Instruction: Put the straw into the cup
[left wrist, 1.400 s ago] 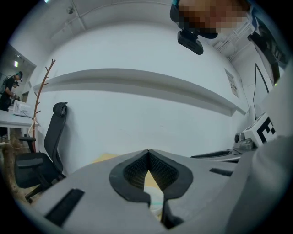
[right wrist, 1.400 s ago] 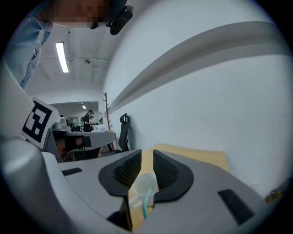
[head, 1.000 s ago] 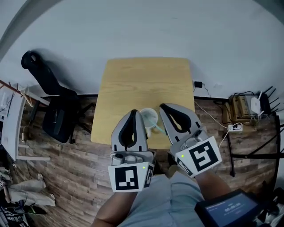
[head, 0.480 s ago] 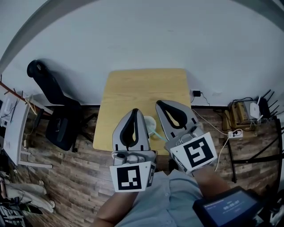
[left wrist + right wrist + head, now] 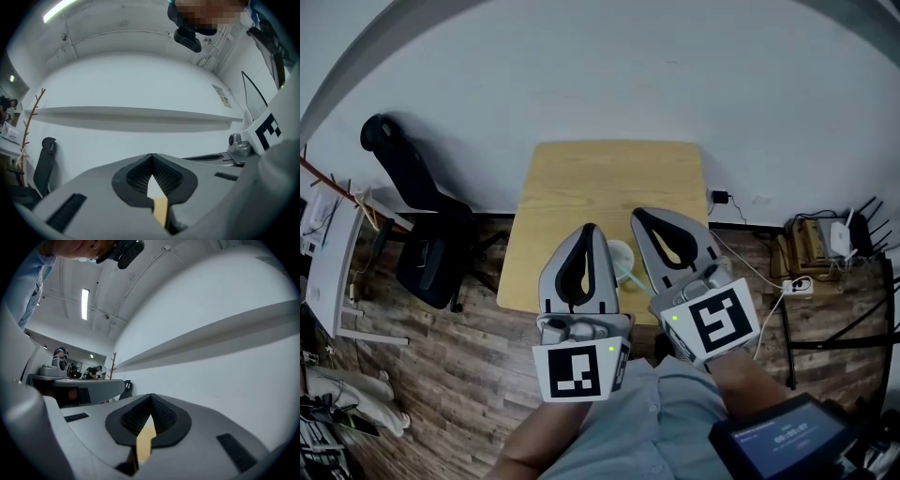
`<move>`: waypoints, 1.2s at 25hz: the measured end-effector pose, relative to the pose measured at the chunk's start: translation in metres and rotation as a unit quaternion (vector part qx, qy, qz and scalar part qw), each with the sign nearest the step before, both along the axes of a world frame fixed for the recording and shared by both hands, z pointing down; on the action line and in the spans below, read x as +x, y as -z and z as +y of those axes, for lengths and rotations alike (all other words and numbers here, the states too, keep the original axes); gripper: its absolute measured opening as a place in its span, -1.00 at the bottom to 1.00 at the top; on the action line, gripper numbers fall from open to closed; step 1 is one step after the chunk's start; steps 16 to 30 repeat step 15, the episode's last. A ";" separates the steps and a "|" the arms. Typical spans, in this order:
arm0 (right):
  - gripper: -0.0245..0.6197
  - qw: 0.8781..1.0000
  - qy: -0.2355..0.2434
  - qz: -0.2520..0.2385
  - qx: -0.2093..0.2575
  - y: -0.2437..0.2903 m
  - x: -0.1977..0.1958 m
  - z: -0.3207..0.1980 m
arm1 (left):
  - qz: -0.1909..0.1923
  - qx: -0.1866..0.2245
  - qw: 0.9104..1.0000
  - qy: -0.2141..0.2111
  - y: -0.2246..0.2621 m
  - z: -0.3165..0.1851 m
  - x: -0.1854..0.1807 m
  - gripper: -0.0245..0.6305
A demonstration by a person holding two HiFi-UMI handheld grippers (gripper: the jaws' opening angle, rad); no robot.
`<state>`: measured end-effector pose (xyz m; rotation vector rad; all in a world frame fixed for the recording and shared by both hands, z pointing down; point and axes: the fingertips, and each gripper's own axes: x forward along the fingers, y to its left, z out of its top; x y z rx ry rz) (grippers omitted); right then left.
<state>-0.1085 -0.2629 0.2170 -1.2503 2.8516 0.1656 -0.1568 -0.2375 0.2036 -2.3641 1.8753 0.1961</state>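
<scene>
In the head view a translucent white cup [image 5: 621, 254] stands near the front edge of the light wooden table [image 5: 609, 183]. It is partly hidden between my two grippers. A pale green straw [image 5: 631, 277] shows slanting out of the cup toward the right gripper. The left gripper [image 5: 591, 229] and the right gripper [image 5: 638, 217] are held above the cup's sides, both shut with nothing in them. In the left gripper view the left gripper [image 5: 151, 155] points at the white wall, jaws together. The right gripper [image 5: 151, 395] does the same in its own view. Neither gripper view shows the cup.
A black office chair [image 5: 420, 217] stands left of the table. On the wooden floor at the right lie a power strip [image 5: 797, 272] with cables and a crate with a router [image 5: 823, 230]. A dark screen [image 5: 778, 441] sits at the bottom right.
Both grippers have risen toward the camera and drawn closer together over the cup, hiding more of it. The table looks farther away. Both jaws stayed shut.
</scene>
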 end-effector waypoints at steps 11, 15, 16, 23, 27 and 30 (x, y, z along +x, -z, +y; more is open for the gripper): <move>-0.93 1.000 0.007 0.003 -0.001 -0.002 -0.003 0.003 | 0.000 0.001 1.000 0.001 -0.001 0.002 0.000 -0.93; -0.93 1.000 0.006 0.002 -0.001 -0.003 -0.001 0.002 | 0.000 0.000 1.000 0.000 -0.001 0.001 0.001 -0.93; -0.93 1.000 0.006 0.002 -0.001 -0.003 -0.001 0.002 | 0.000 0.000 1.000 0.000 -0.001 0.001 0.001 -0.93; -0.93 1.000 0.006 0.002 -0.001 -0.003 -0.001 0.002 | 0.000 0.000 1.000 0.000 -0.001 0.001 0.001 -0.93; -0.93 1.000 0.006 0.002 -0.001 -0.003 -0.001 0.002 | 0.000 0.000 1.000 0.000 -0.001 0.001 0.001 -0.93; -0.93 1.000 0.006 0.002 -0.001 -0.003 -0.001 0.002 | 0.000 0.000 1.000 0.000 -0.001 0.001 0.001 -0.93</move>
